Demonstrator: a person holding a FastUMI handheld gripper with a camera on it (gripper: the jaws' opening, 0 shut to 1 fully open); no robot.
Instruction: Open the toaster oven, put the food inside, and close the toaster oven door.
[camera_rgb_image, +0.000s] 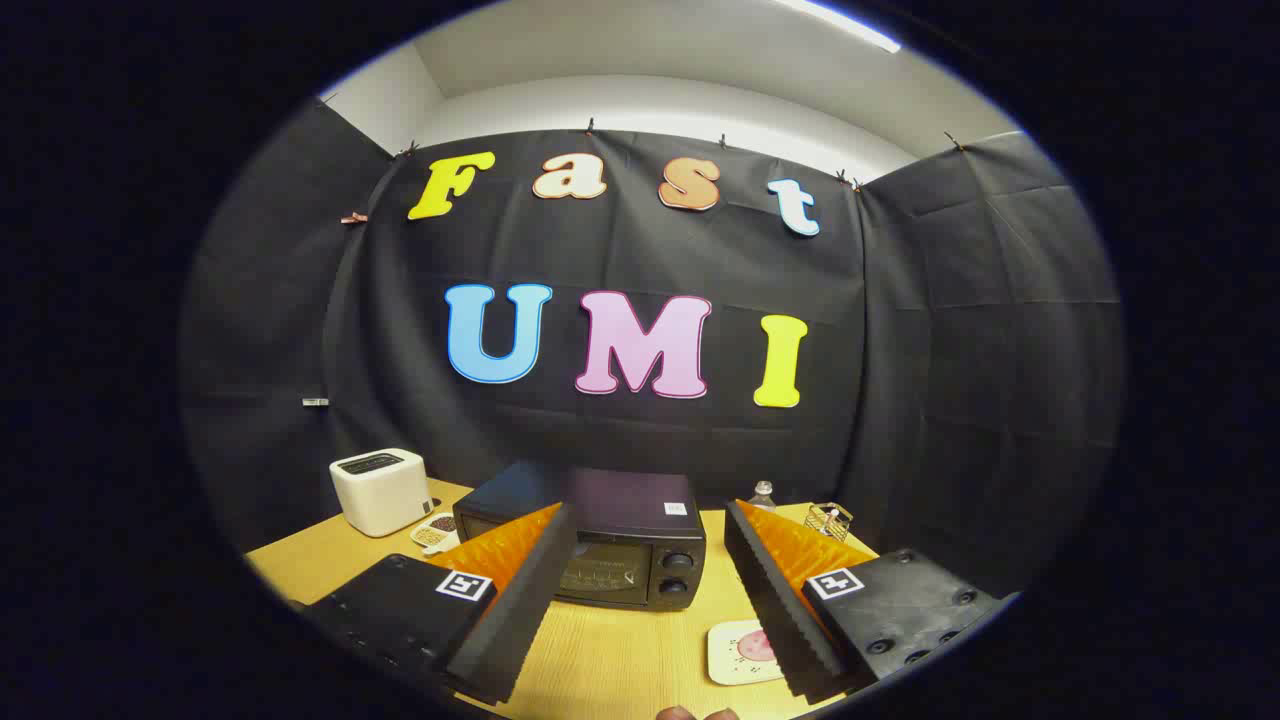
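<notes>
Black cloth walls close off the booth behind a wooden desk (620, 660), and we look across it along our hand-held gripper (650, 600), whose two fingers stand wide apart with nothing between them. Starting at the left, we count one white toaster (378, 490) with a slot on top, standing near the desk's far left corner. Just beside it to the right lies one small white dish (435, 530) with dark and pale bits in it. Next comes the single black toaster oven (610, 535), just ahead of the fingers with its door shut; we count two round knobs on its front and one small pale label on its top, too small for us to read. Nearer to us, a white plate with pink food (745, 650) lies by the right finger, partly hidden by it. Beyond that finger we see one bottle top (762, 493) and one small wire basket (828, 520).
</notes>
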